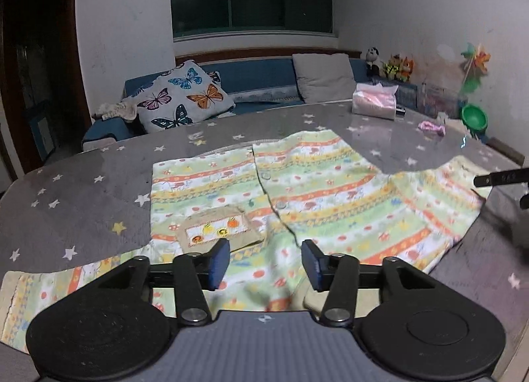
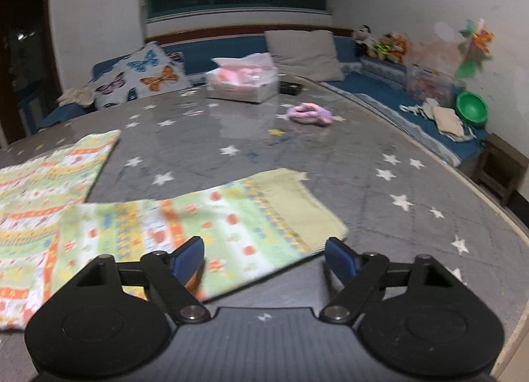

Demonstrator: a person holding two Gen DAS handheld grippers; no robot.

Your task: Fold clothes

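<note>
I judge the fold not yet begun: the striped shirt lies spread flat on the star-patterned table, my left gripper and right gripper both wide apart, empty, next needing the sleeve pinched.

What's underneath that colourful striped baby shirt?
The striped shirt lies spread flat on a grey star-patterned table cover, visible all round it. Whether anything lies under the fabric cannot be seen.
</note>
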